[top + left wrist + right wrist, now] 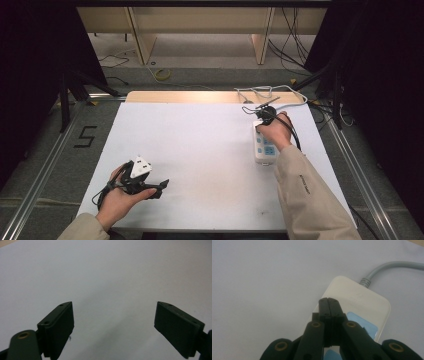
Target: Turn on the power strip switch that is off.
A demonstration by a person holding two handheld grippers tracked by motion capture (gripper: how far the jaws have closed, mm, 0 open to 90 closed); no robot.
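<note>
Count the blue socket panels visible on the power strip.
3 on the power strip in the high view: two clear of the right hand, one at its edge. More may be hidden beneath the hand.

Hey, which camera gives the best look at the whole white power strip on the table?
The high view: the power strip lies lengthwise near the table's right edge, blue sockets visible, under the right gripper. The right gripper view shows its cable end up close, partly behind that gripper's shut jaws. The left gripper view looks across bare white table between open jaws.
</note>
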